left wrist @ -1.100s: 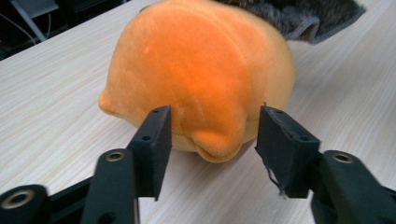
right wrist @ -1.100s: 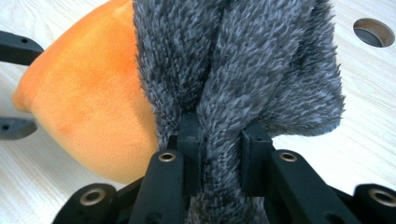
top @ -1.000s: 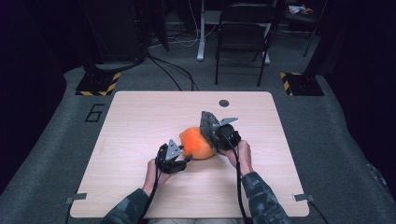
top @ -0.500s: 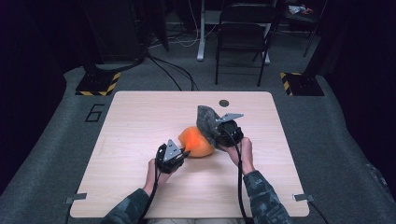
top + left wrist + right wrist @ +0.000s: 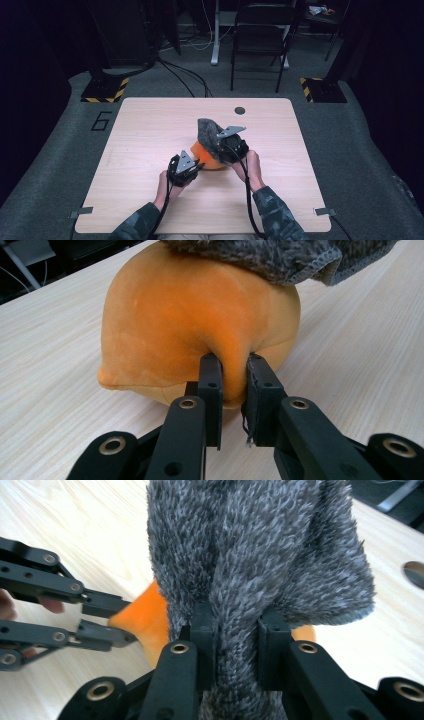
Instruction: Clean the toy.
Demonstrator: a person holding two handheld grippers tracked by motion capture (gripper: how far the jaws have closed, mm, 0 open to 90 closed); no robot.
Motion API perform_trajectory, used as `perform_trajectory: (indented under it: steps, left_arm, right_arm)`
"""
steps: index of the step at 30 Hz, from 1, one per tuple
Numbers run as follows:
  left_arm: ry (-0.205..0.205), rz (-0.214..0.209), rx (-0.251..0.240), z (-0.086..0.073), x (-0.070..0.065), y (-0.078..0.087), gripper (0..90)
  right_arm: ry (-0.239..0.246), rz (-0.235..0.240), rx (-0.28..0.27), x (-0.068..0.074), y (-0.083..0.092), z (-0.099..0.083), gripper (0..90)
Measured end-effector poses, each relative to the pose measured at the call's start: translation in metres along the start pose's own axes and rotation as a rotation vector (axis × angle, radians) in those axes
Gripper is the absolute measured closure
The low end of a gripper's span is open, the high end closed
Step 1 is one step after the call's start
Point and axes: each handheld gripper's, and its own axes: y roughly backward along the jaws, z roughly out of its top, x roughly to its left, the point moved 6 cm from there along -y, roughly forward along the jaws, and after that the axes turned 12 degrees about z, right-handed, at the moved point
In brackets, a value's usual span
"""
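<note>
An orange plush cushion lies near the middle of the wooden table, with a grey fuzzy cover draped over its top. My left gripper is shut on a pinched fold at the near edge of the orange cushion; the left gripper view has its tips squeezing that fold. My right gripper is shut on a bunch of the grey cover, its pads sunk in the pile. In the right gripper view, the left gripper grips the orange cushion from the left.
A round cable hole sits in the table near its far edge. Beyond the table stand a folding chair and two bases with yellow-black striping. Cables run across the grey floor.
My right gripper has risen a little and shifted left with the grey cover, which now lies over more of the orange cushion. The left hand has stayed in place.
</note>
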Motion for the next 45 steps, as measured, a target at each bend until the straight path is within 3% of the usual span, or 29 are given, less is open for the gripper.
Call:
perform_trajectory:
  steps: [7,13,23,28,31,35,39,42,45]
  left_arm:
    - [0.001,-0.006,0.004,-0.001,0.000,-0.001,79.4]
    - [0.009,-0.008,0.008,-0.002,0.001,0.000,79.4]
    - [0.017,-0.012,0.010,-0.003,0.002,0.000,79.3]
    - [0.020,-0.011,0.008,-0.003,0.005,0.000,79.3]
    - [0.036,-0.012,0.011,-0.003,0.005,0.001,79.3]
    - [0.035,-0.012,0.008,-0.003,0.007,0.001,79.3]
    - [0.042,-0.010,0.003,-0.002,0.007,0.001,79.2]
    - [0.043,-0.012,0.003,-0.002,0.007,0.001,79.2]
    - [0.045,-0.011,0.005,-0.003,0.007,0.001,79.1]
  right_arm:
    - [-0.053,-0.028,0.039,-0.028,-0.002,-0.017,74.3]
    - [-0.179,-0.045,0.075,-0.060,-0.004,-0.041,74.3]
    - [-0.242,-0.048,0.124,-0.075,-0.014,-0.061,74.3]
    - [-0.273,-0.067,0.200,-0.083,-0.025,-0.078,74.1]
    - [-0.283,-0.074,0.207,-0.087,-0.019,-0.079,74.0]
    - [-0.240,-0.085,0.117,-0.082,0.003,-0.058,74.0]
    - [-0.204,-0.038,0.025,-0.068,0.024,-0.032,74.0]
    - [-0.167,-0.013,-0.006,-0.054,0.030,-0.020,74.0]
    - [-0.128,0.020,0.002,-0.038,0.024,-0.012,74.0]
